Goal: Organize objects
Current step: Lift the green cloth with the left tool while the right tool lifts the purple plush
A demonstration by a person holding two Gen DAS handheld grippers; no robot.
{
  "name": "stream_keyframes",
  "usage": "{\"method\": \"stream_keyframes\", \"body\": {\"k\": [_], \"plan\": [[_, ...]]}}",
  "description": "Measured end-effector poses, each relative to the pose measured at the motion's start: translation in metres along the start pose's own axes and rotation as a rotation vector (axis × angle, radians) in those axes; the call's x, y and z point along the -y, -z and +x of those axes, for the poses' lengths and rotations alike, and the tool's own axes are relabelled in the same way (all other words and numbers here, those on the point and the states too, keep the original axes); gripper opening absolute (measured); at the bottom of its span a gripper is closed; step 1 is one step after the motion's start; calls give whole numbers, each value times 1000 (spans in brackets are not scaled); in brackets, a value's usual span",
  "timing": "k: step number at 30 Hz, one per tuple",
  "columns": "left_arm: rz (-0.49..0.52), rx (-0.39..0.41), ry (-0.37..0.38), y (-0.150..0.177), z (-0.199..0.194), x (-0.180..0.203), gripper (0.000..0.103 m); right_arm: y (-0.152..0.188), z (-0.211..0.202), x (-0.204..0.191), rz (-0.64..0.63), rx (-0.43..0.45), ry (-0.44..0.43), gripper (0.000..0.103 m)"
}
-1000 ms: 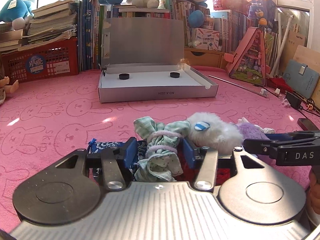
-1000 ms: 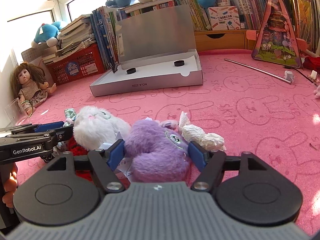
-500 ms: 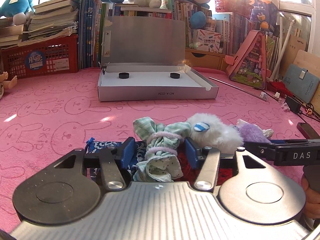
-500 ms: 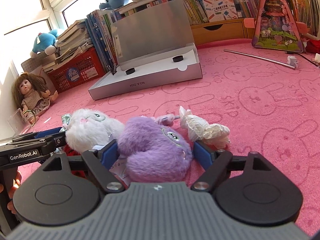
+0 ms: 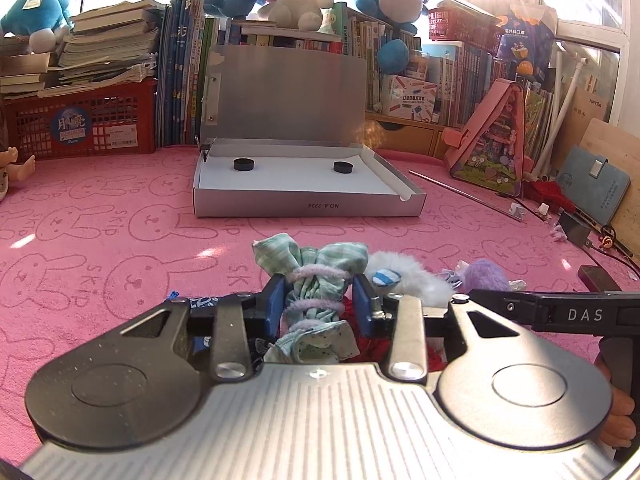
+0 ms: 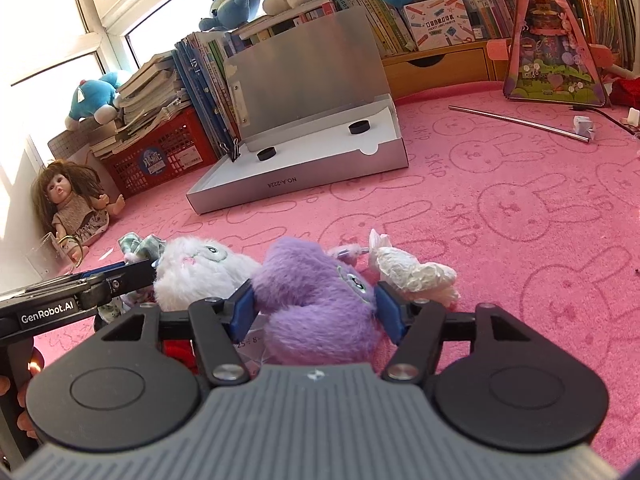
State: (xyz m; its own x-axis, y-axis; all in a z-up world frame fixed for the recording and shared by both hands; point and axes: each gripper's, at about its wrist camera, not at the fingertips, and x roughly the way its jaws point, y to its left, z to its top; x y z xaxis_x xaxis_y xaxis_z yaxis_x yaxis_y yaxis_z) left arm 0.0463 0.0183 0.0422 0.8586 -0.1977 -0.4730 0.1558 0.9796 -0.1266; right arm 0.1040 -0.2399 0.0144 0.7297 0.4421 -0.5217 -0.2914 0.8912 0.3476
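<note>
Box (image 5: 304, 184) holds only two black discs; left gripper (image 5: 320, 300) clamped on green cloth bundle (image 5: 316, 280), right gripper (image 6: 316, 308) clamped on purple plush (image 6: 320, 300), pile unsorted.

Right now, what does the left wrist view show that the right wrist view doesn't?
Left wrist only: the left gripper closed on the green cloth bundle, and a blue notebook at far right.

Right wrist only: the right gripper closed on the purple plush, the doll and a white crumpled toy.

Both: the open silver box holding two black discs, and the white plush.
</note>
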Motion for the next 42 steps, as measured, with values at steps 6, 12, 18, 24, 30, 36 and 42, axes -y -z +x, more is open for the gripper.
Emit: {"method": "stream_keyframes", "body": {"k": [6, 12, 18, 24, 30, 36, 42], "plan": [[4, 16, -3, -4, -5, 1, 42, -4, -9, -5, -5, 30, -6, 64], [8, 28, -13, -8, -7, 1, 42, -11, -17, -8, -29, 67, 11, 64], [14, -8, -30, -3, 2, 0, 42, -10, -16, -7, -35, 65, 31, 64], [16, -53, -44, 7, 15, -1, 44, -4, -13, -13, -87, 57, 82, 65], [10, -62, -53, 9, 25, -3, 55, 5, -6, -17, -125, 33, 113, 65], [17, -36, -26, 7, 18, 1, 40, 7, -3, -18, -127, 20, 113, 64], [7, -1, -23, -4, 7, 1, 39, 4, -7, -19, -134, 42, 116, 57]]}}
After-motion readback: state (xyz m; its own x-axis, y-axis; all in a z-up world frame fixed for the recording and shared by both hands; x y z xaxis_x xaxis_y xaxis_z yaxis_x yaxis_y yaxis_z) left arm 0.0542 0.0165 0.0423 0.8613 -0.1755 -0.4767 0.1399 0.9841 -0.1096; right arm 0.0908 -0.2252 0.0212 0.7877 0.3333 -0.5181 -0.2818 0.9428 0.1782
